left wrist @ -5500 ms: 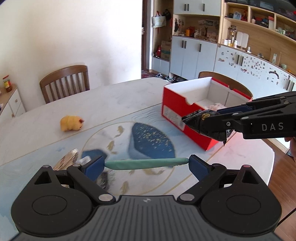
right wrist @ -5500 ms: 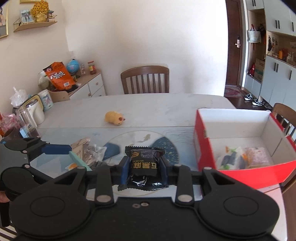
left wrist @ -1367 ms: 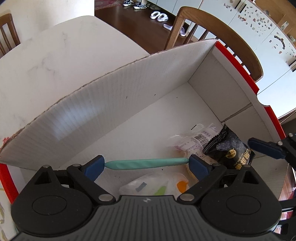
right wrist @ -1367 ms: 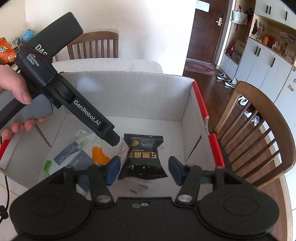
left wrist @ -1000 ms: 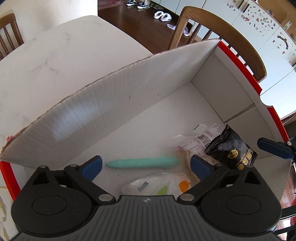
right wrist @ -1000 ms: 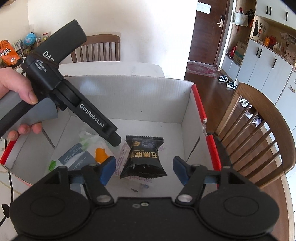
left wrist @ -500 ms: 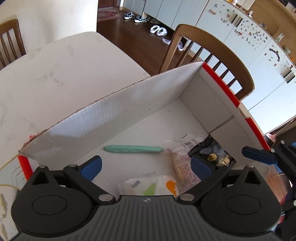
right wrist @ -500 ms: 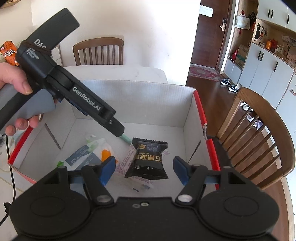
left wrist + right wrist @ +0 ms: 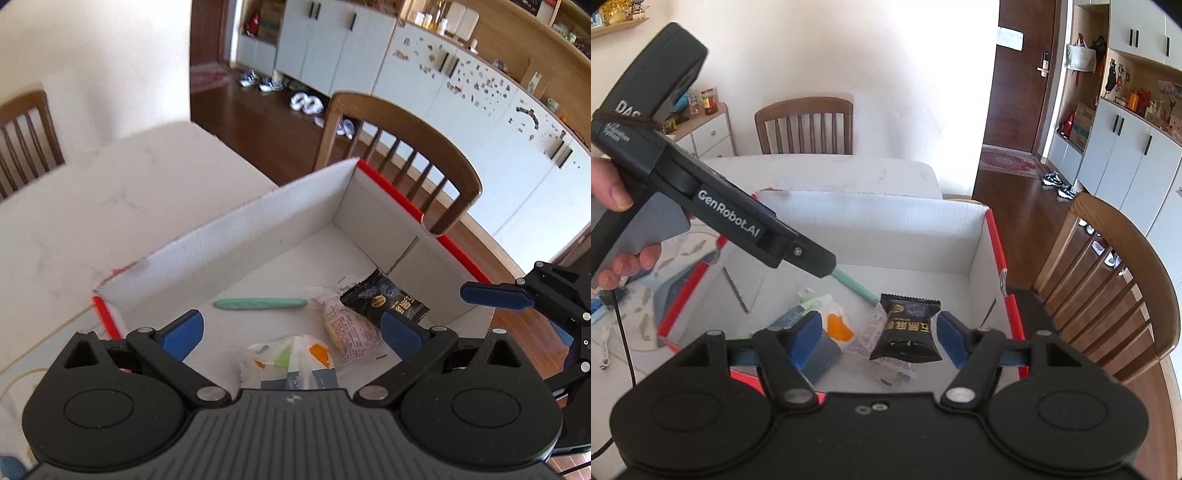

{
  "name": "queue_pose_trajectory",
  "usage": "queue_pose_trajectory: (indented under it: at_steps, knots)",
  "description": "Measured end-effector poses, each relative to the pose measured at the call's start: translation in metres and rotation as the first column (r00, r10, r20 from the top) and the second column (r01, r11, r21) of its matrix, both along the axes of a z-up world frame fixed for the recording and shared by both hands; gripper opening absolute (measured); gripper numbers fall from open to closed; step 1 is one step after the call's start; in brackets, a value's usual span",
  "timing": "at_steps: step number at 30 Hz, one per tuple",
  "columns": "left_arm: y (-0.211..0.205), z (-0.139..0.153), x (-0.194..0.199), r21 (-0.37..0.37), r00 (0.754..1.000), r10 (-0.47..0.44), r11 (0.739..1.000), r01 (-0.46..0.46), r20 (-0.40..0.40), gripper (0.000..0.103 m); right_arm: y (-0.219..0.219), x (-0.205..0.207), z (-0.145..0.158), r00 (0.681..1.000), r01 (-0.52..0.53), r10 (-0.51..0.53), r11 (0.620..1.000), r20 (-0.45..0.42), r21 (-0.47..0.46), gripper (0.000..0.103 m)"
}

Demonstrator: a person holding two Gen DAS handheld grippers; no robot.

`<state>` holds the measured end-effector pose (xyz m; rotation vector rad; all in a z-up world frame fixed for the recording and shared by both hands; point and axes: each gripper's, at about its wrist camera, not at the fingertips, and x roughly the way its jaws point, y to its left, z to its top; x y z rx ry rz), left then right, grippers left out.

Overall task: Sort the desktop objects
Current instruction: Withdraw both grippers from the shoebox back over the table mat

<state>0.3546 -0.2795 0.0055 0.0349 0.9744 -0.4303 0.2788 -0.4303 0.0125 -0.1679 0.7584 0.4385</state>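
Observation:
A red box with white inside walls (image 9: 258, 229) (image 9: 871, 225) stands on the table. On its floor lie a slim green stick (image 9: 260, 304) (image 9: 855, 286), a black snack packet (image 9: 384, 299) (image 9: 908, 326), a pale wrapped snack (image 9: 345, 328) and a white sachet with orange and green print (image 9: 291, 354) (image 9: 827, 314). My left gripper (image 9: 291, 330) hangs open above the box, nothing between its blue pads. My right gripper (image 9: 879, 338) is open too, raised over the black packet without touching it. In the right wrist view the left gripper's body (image 9: 738, 221) crosses the box, a hand (image 9: 613, 192) on its handle.
The white marble table (image 9: 92, 206) stretches left of the box. A wooden chair (image 9: 417, 162) (image 9: 1123, 280) stands just beyond the box's far side, another chair (image 9: 805, 127) at the table's far end. Cabinets and shoes line the floor behind. A cable (image 9: 624, 339) trails at the left.
The left gripper has let go of the green stick, which now lies on the box floor, and has lifted up and back. The right gripper has risen a little off the black packet.

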Motion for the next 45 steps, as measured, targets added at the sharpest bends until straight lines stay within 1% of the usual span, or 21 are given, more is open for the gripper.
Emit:
queue_pose_trajectory:
  at_steps: [8, 13, 19, 23, 28, 30, 32, 34, 37, 42, 45]
  knots:
    - [0.009, 0.019, -0.035, -0.039, 0.997, 0.019, 0.999, -0.016, 0.072, 0.103, -0.003, -0.015, 0.013, 1.0, 0.013, -0.014, 0.999, 0.012, 0.047, 0.069]
    - [0.019, 0.029, -0.054, -0.083, 0.992, 0.042, 0.996, -0.032, 0.116, 0.103, -0.002, -0.023, 0.02, 1.0, 0.012, -0.013, 0.998, 0.018, 0.069, 0.069]
    - [0.032, 0.038, -0.074, -0.098, 0.985, 0.077, 0.993, -0.062, 0.153, 0.103, 0.003, -0.032, 0.025, 0.999, 0.015, -0.018, 0.997, 0.037, 0.082, 0.069]
    - [0.041, 0.04, -0.088, -0.094, 0.981, 0.098, 0.992, -0.083, 0.17, 0.103, 0.007, -0.037, 0.027, 0.999, 0.015, -0.019, 0.996, 0.051, 0.089, 0.069]
    - [0.049, 0.044, -0.108, -0.086, 0.971, 0.113, 0.992, -0.097, 0.21, 0.103, 0.012, -0.044, 0.029, 0.997, 0.012, -0.019, 0.996, 0.069, 0.094, 0.069]
    - [0.051, 0.044, -0.115, -0.071, 0.965, 0.126, 0.991, -0.113, 0.228, 0.103, 0.015, -0.046, 0.03, 0.997, 0.005, -0.012, 0.996, 0.074, 0.091, 0.069]
    - [0.054, 0.044, -0.121, -0.07, 0.962, 0.132, 0.99, -0.119, 0.239, 0.103, 0.018, -0.049, 0.031, 0.997, -0.007, -0.001, 0.996, 0.083, 0.094, 0.072]
    - [0.058, 0.043, -0.128, -0.07, 0.958, 0.142, 0.989, -0.128, 0.248, 0.103, 0.02, -0.053, 0.032, 0.996, -0.018, 0.009, 0.995, 0.093, 0.101, 0.08]
    - [0.067, 0.042, -0.137, -0.076, 0.955, 0.153, 0.987, -0.138, 0.254, 0.103, 0.024, -0.06, 0.035, 0.994, -0.035, 0.024, 0.994, 0.107, 0.107, 0.086]
    - [0.084, 0.039, -0.153, -0.083, 0.95, 0.162, 0.986, -0.145, 0.268, 0.103, 0.035, -0.072, 0.036, 0.993, -0.052, 0.039, 0.992, 0.112, 0.115, 0.091]
    - [0.101, 0.037, -0.162, -0.102, 0.946, 0.183, 0.982, -0.161, 0.268, 0.103, 0.046, -0.08, 0.036, 0.993, -0.051, 0.039, 0.993, 0.112, 0.109, 0.094]
